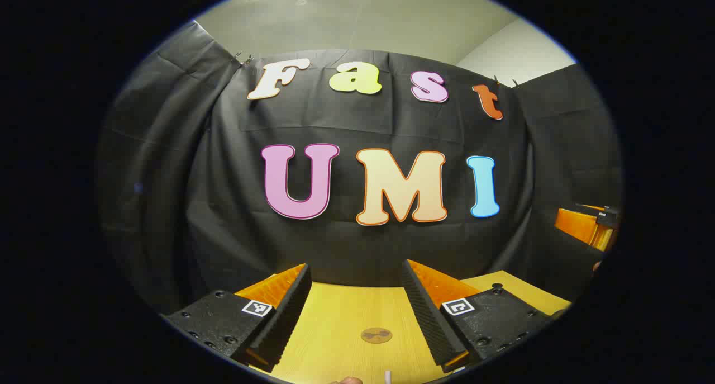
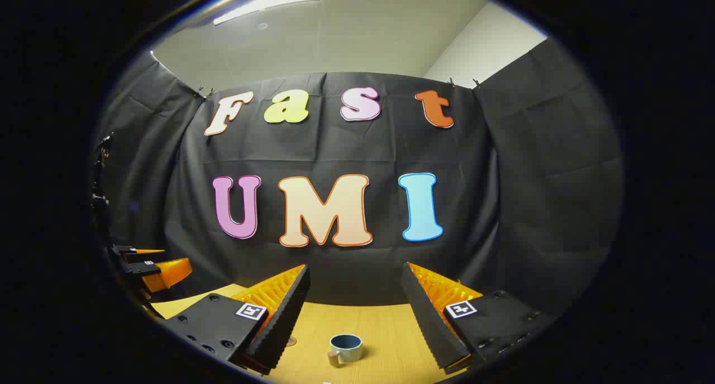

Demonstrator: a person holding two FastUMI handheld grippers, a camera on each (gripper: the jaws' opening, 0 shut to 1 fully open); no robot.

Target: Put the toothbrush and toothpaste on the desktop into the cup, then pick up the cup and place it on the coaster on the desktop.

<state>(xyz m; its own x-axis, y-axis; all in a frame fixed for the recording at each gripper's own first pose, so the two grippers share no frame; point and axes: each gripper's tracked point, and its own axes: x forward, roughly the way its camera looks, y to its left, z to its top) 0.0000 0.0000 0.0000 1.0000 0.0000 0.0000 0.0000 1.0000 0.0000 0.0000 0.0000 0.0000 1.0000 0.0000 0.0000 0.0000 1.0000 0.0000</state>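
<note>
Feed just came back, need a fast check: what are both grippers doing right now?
Left gripper: open, holding nothing, above the desktop near the coaster.
Right gripper: open, holding nothing, the cup ahead of it.

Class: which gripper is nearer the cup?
Right, probably. The cup sits on the desk between the right gripper jaws. The left gripper frames the coaster instead.

in the left gripper view the coaster lies flat on the surface, well short of its far edge. in the right gripper view the cup stands upright on the surface, also short of the far edge, where the booth wall rises.
</note>
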